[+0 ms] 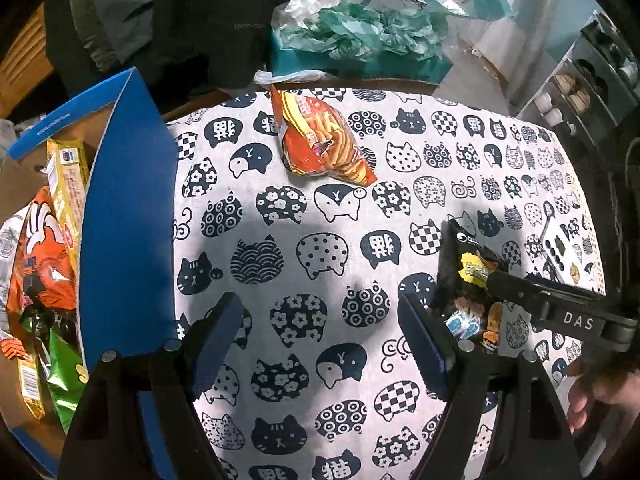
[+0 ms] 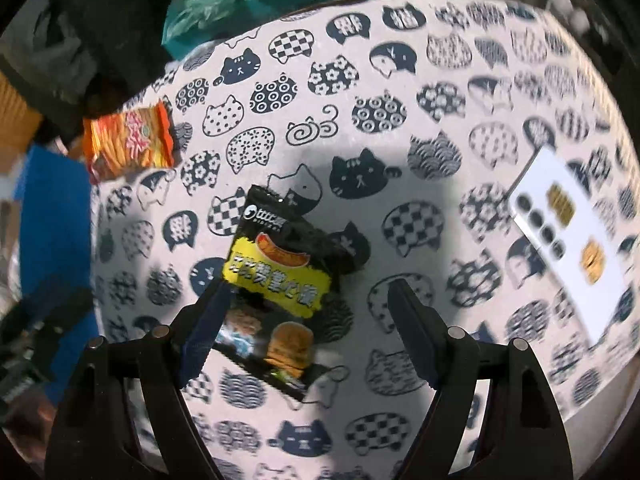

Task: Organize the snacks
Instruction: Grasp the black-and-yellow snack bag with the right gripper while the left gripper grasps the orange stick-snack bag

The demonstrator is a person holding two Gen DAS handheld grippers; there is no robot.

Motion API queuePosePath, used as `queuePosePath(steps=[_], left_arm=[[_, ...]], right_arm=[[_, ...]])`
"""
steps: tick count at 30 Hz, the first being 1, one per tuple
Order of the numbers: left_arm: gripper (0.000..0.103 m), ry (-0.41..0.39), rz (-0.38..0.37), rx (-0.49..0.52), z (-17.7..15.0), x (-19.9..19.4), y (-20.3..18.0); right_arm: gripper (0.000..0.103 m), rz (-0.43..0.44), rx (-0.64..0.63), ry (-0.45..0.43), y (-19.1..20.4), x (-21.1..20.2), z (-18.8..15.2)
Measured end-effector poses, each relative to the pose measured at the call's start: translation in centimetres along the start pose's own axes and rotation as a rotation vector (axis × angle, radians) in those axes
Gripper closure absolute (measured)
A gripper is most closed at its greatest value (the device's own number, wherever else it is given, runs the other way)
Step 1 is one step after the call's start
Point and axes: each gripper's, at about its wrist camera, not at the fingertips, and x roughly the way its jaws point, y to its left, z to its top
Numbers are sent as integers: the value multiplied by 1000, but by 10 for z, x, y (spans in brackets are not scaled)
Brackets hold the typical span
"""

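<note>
Left wrist view: my left gripper (image 1: 320,340) hangs wide open over bare cat-print tablecloth (image 1: 440,152), nothing between the jaws, I judge parked while the right works. Blue cardboard box (image 1: 128,216) sits at left, flap up so packets drop in; I count at least three packets inside: one yellow (image 1: 66,176), one orange (image 1: 44,256), one green (image 1: 64,376); possibly more hidden. One orange-red chip bag (image 1: 324,140) lies far centre on the cloth, apart from the box. One black snack packet (image 1: 468,280) lies at right, the right gripper's finger over it.

Right wrist view: my right gripper (image 2: 308,320) is wide open, straddling the black snack packet (image 2: 280,280), which lies flat; the left finger (image 2: 200,332) overlaps its edge, no squeeze yet. I judge this lines up the pick. One white card (image 2: 568,248) sits at right. So two snacks remain loose on the table.
</note>
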Motion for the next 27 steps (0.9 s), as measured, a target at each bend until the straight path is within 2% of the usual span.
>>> queuePosePath(steps=[8,17,21,27], left_arm=[[22,-6,42,-8,0,12,6],[22,-12,9,-71,8,15,16],[22,-21,-14,-82,21,14,14],[18,-34,-20,-130,50,16,19]], right_arm=[[23,-20,-32,31,9,20,-5],[22,-119,-149,31,33,38,-10],[39,-122,-203,10,51,45,-2],[41,-125,-273,-31,60,28,41]])
